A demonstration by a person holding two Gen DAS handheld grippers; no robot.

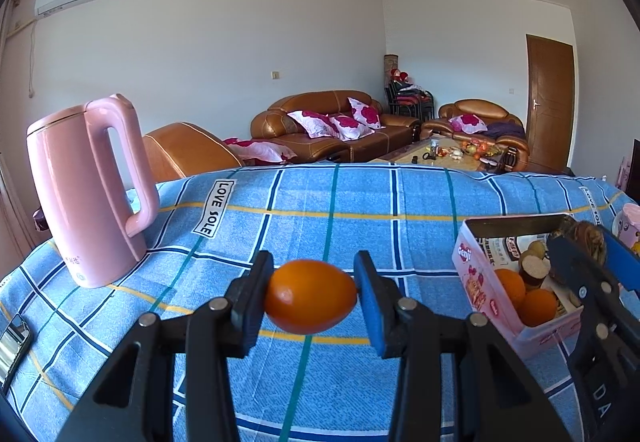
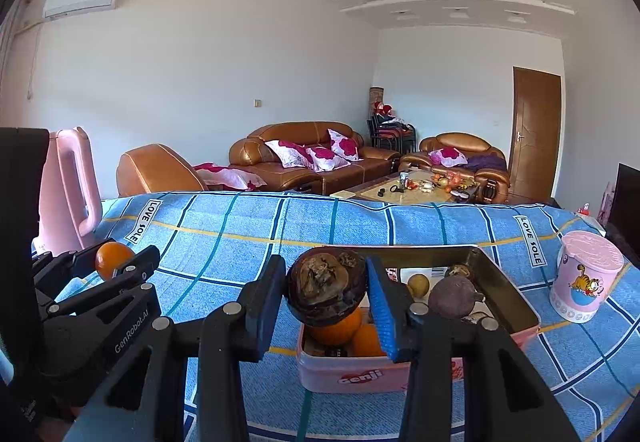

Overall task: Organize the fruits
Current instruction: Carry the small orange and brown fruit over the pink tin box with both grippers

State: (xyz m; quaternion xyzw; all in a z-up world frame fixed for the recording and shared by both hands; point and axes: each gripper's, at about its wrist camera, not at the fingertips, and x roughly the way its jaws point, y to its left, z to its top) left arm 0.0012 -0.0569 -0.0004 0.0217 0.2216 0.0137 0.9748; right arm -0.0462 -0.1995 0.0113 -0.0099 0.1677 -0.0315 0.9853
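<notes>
The left gripper pinched a small, smooth oval orange fruit by its two ends, holding it clear above the blue checked cloth that covered the bench. To its right the right gripper was closed on a dark purple round fruit with a dried brown calyx, probably a mangosteen, held just over the near end of a pink rectangular tin box. Inside that box lay more orange fruits, another dark purple fruit and a small yellowish round one. A pink plastic kettle stood at the far left and a pink cartoon-printed cup at the right.

The orange fruit looked light, thin-skinned and slightly glossy, so an end-to-end hold might let it pivot or slip; a grip across its wider middle would likely sit steadier. The purple fruit seemed firm-shelled and heavier, best held across its equator, away from the brittle calyx.
</notes>
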